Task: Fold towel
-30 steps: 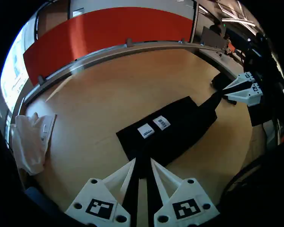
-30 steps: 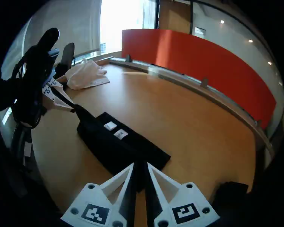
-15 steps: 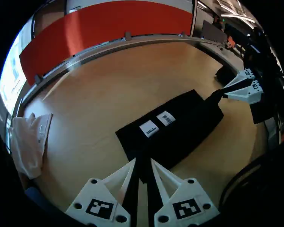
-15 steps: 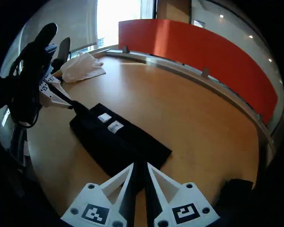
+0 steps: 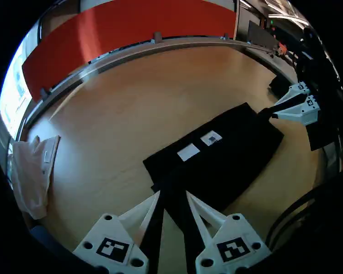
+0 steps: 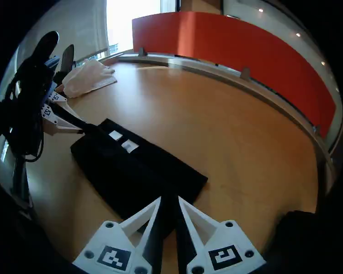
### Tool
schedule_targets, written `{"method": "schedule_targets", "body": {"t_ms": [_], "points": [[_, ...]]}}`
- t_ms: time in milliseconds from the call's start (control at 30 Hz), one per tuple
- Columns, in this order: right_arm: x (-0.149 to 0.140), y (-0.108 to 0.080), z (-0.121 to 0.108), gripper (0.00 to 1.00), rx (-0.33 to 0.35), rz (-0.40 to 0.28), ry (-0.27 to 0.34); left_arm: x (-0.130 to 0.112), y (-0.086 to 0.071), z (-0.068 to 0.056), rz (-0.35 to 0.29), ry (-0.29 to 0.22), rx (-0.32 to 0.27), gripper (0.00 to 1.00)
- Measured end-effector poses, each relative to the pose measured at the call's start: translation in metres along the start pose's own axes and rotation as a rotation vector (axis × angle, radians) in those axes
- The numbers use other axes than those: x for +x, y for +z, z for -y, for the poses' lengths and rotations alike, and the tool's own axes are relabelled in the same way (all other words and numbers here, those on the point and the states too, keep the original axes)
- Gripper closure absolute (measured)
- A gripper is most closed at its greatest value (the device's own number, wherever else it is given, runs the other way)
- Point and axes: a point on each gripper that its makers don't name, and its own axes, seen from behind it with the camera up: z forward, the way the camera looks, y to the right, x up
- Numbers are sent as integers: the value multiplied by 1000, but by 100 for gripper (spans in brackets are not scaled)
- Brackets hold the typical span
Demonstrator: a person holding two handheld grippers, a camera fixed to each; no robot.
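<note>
A black towel (image 5: 231, 157) lies folded into a long strip on the wooden table (image 5: 125, 109), with two white labels (image 5: 190, 152) facing up. My left gripper (image 5: 173, 195) is shut on the strip's near end. At the far end, my right gripper (image 5: 267, 113) pinches the other corner. In the right gripper view the same towel (image 6: 135, 176) stretches away from my right gripper (image 6: 170, 199), which is shut on its near end. The left gripper (image 6: 82, 129) grips the far corner there, held by a dark-gloved hand (image 6: 29, 105).
A crumpled white cloth (image 5: 32, 176) (image 6: 87, 76) lies near the table's corner. A red partition (image 5: 125, 32) (image 6: 244, 50) runs along the table's far edge behind a metal rail. A dark object (image 6: 302, 228) sits near the right gripper's side of the table.
The towel has come down and spread wider and flatter on the table. Both grippers stay clamped on its ends and have shifted slightly with it.
</note>
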Motion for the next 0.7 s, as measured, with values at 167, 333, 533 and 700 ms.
{"method": "schedule_targets", "body": {"t_ms": [167,333,533,700], "points": [[-4,7,-3,81,0,20,1,-4,9,7,10,-5,15,66],[-3,13,-11,76,-16,28,-2,-5,15,11,18,-3,18,57],[0,18,-19,71,-35,36,-13,-2,22,19,21,20,42,53],[3,22,-27,69,-58,39,-15,7,24,26,10,38,66,52]]}}
